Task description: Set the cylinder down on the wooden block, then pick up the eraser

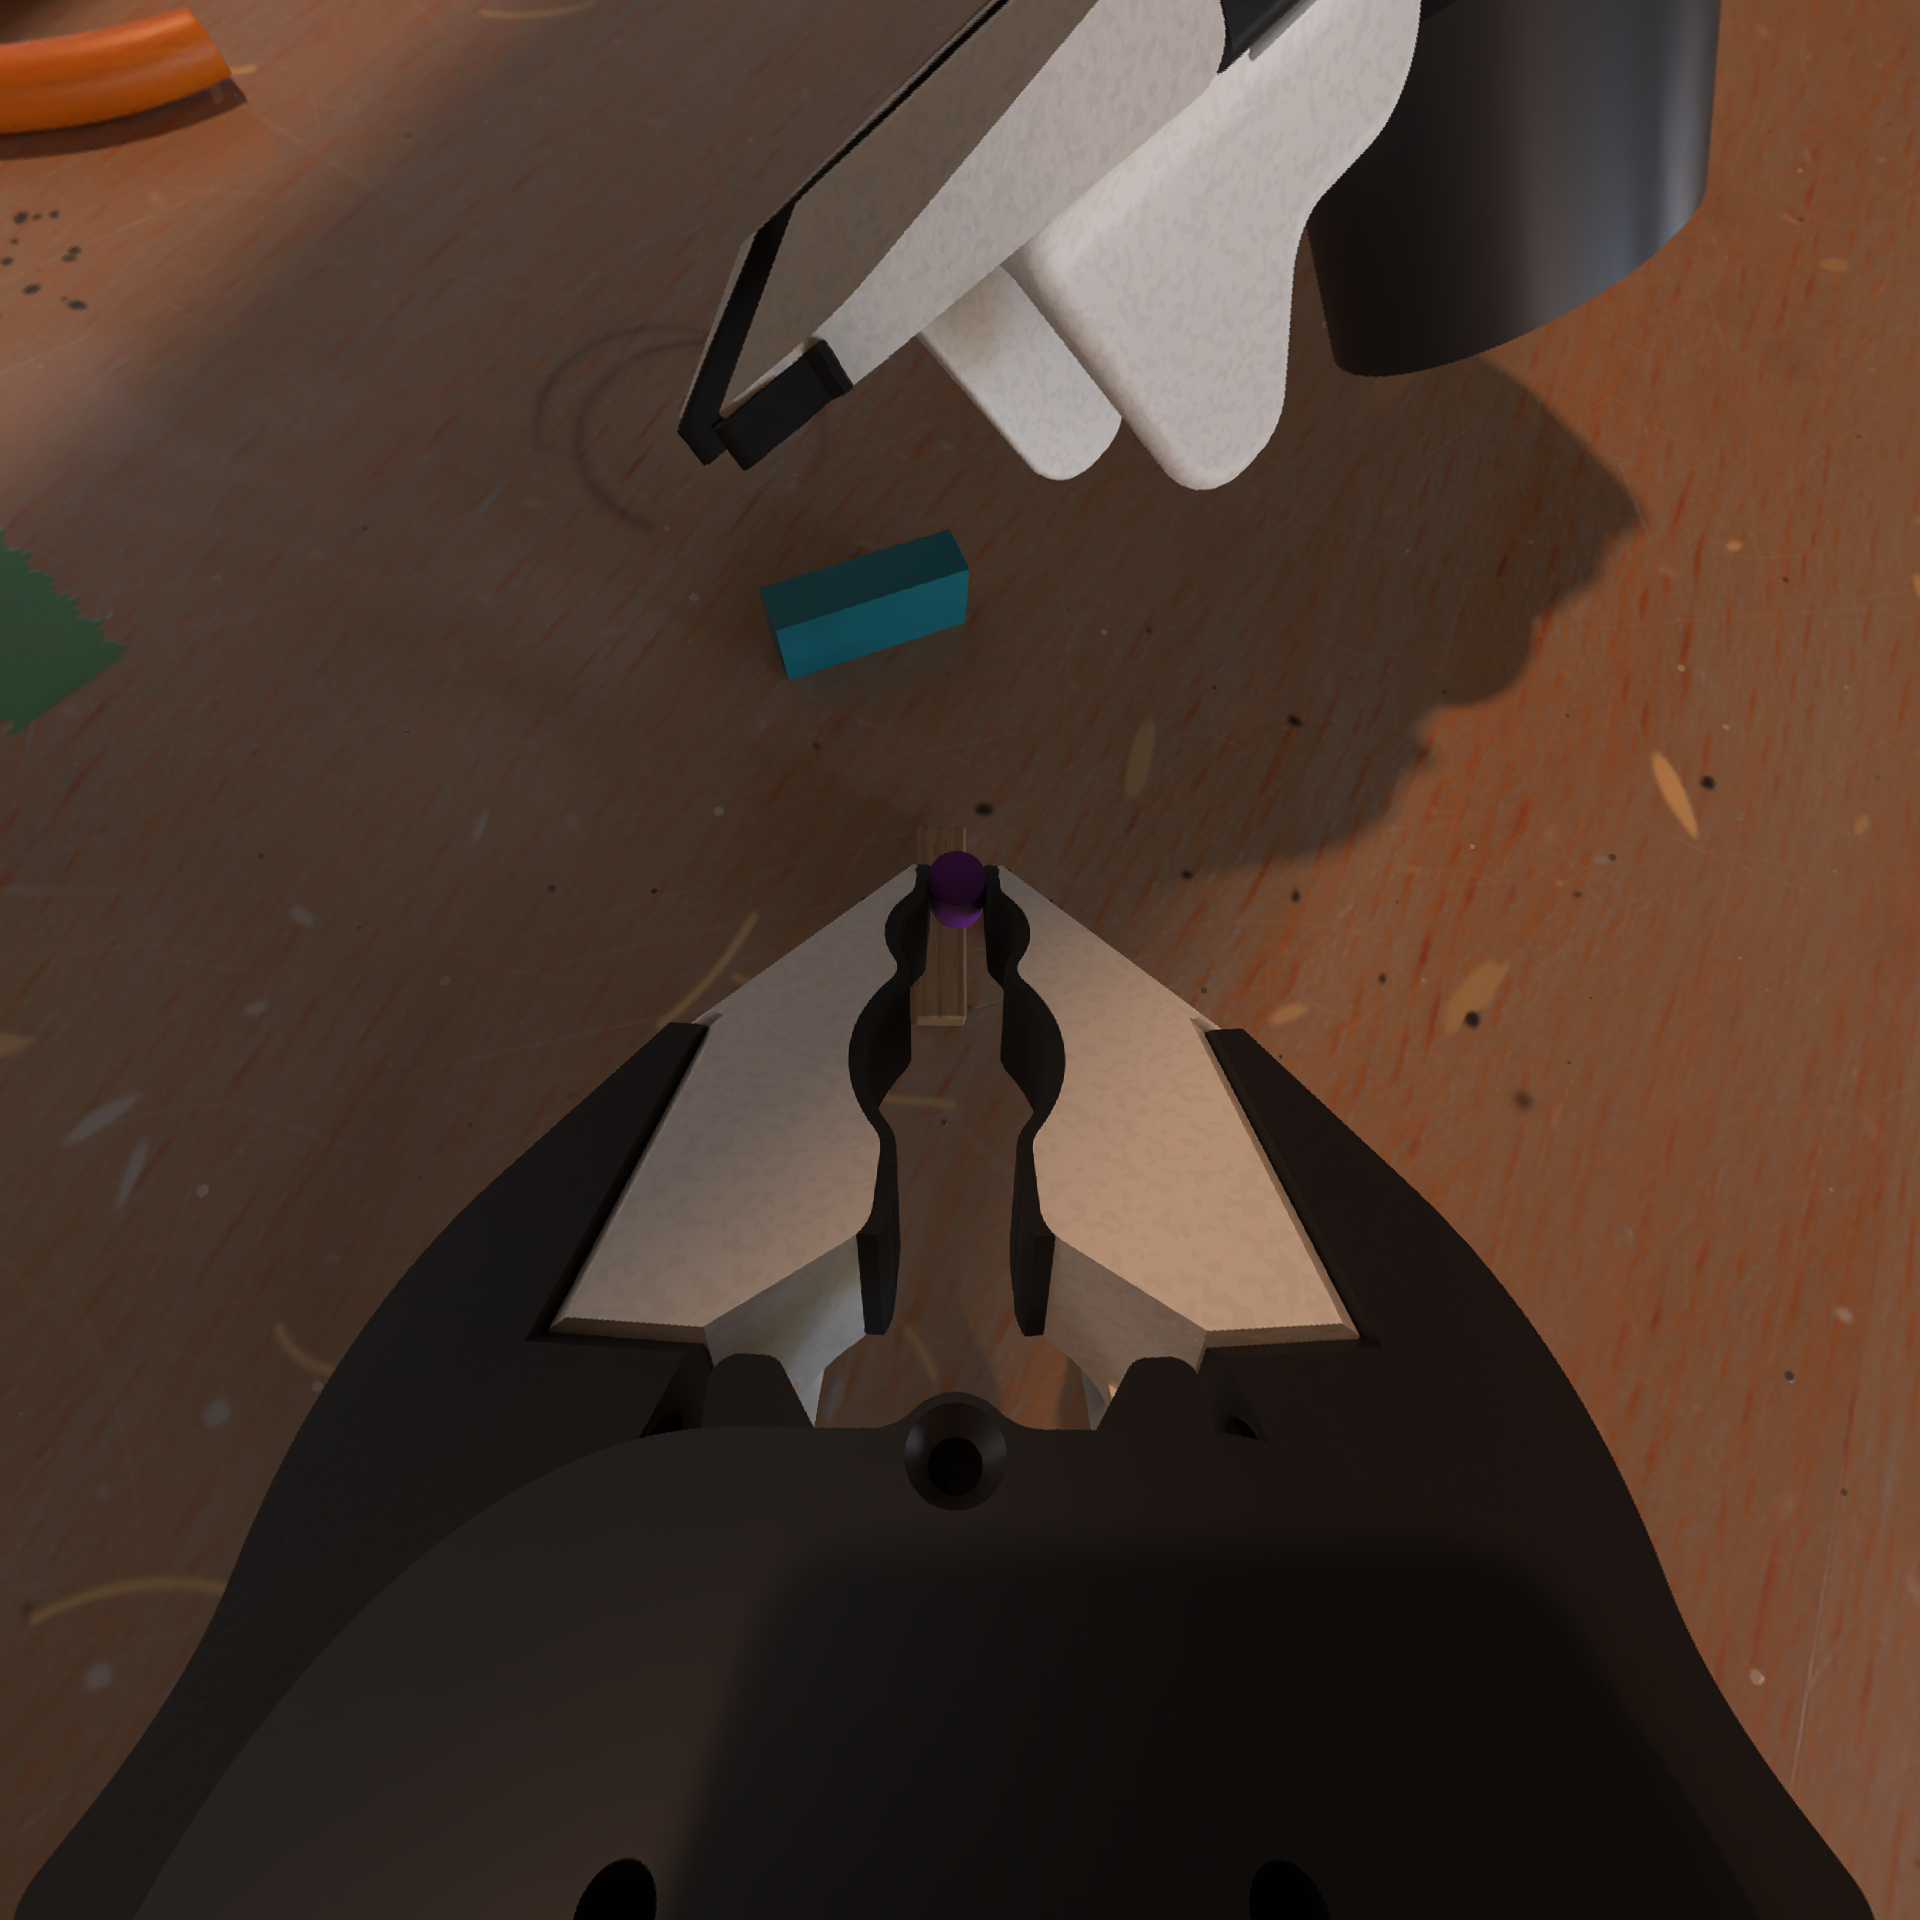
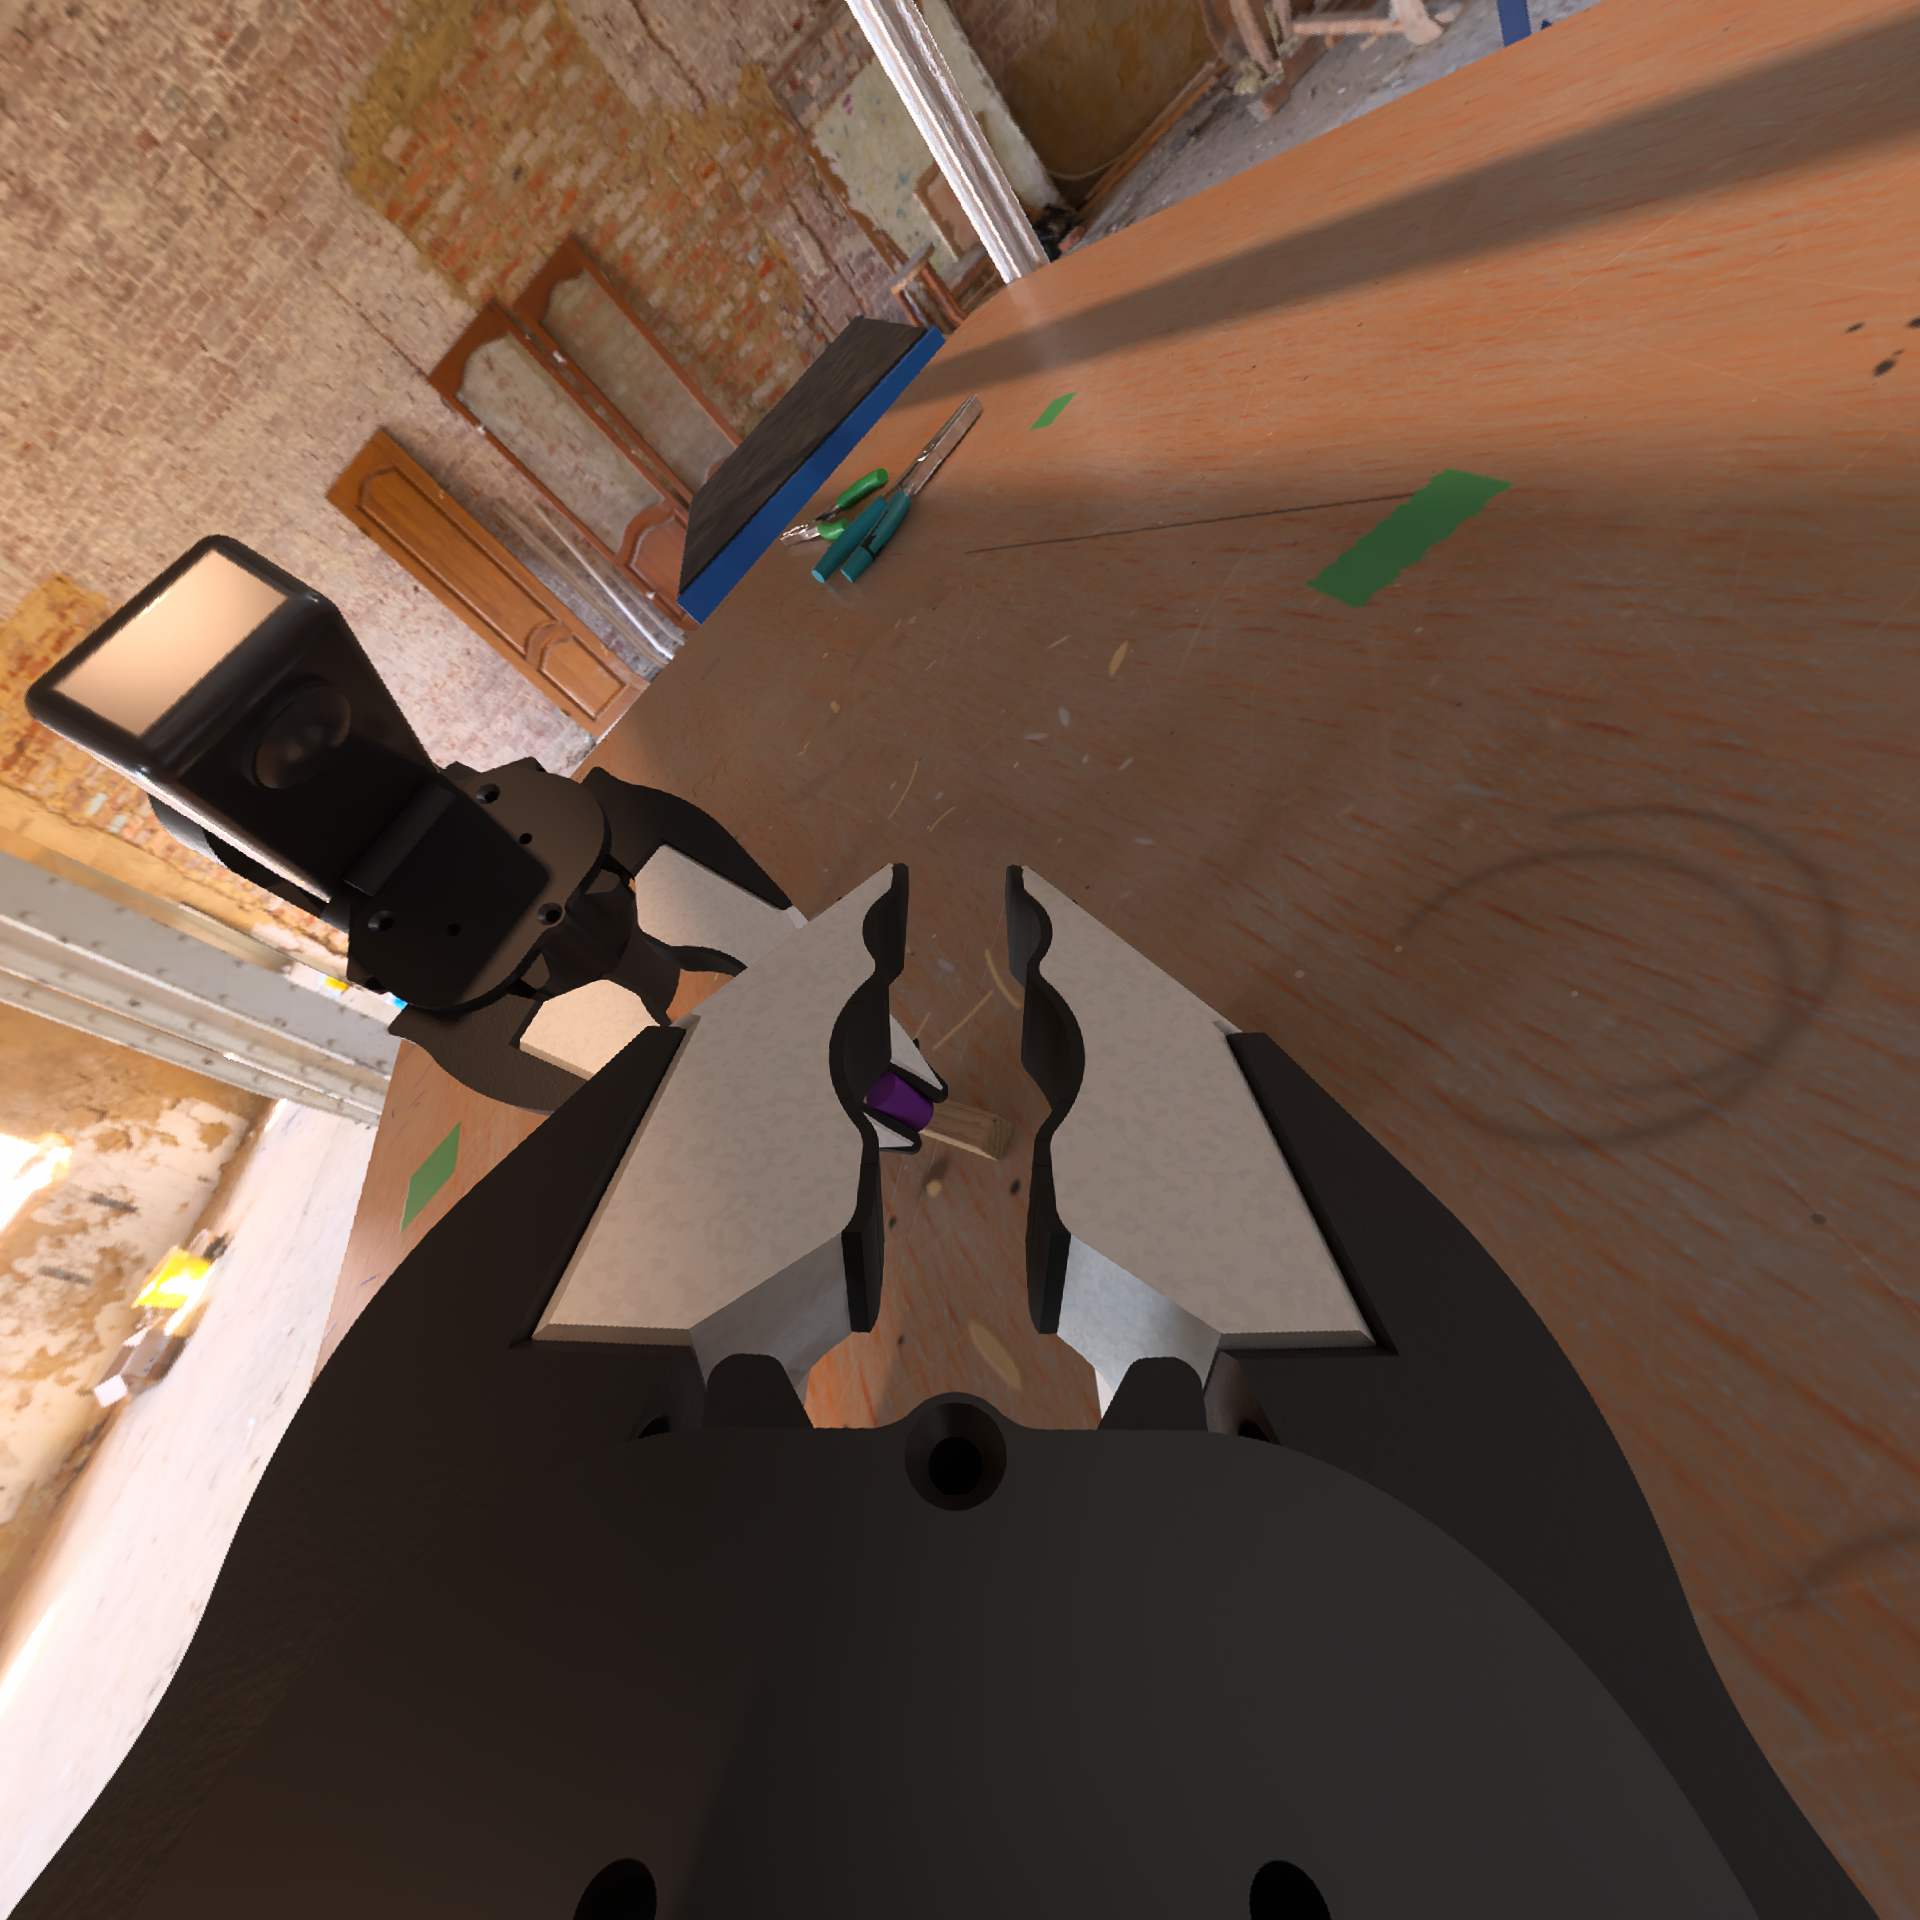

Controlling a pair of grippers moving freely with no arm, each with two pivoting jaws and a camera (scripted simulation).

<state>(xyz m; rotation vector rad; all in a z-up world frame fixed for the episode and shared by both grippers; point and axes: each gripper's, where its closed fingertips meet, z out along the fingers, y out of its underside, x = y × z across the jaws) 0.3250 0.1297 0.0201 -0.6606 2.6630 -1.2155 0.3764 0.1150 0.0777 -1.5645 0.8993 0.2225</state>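
My left gripper [image 1: 956,883] is shut on a small purple cylinder [image 1: 956,891] at its fingertips, right over a narrow wooden block [image 1: 943,982] lying on the table. In the right wrist view the cylinder [image 2: 896,1101] meets the block [image 2: 971,1130]; I cannot tell whether they touch. A teal eraser [image 1: 868,603] lies on the table beyond the block, free. My right gripper [image 1: 914,416] hovers above and beyond the eraser, tilted down. In its own view it is open and empty [image 2: 956,878], and the left gripper [image 2: 920,1114] reaches in from the left.
An orange curved piece [image 1: 104,73] and a green tape patch [image 1: 42,634] lie to the far left. In the right wrist view there are green tape strips [image 2: 1403,535], hand tools [image 2: 873,509] and a dark board with a blue edge [image 2: 800,457] at the table's far edge.
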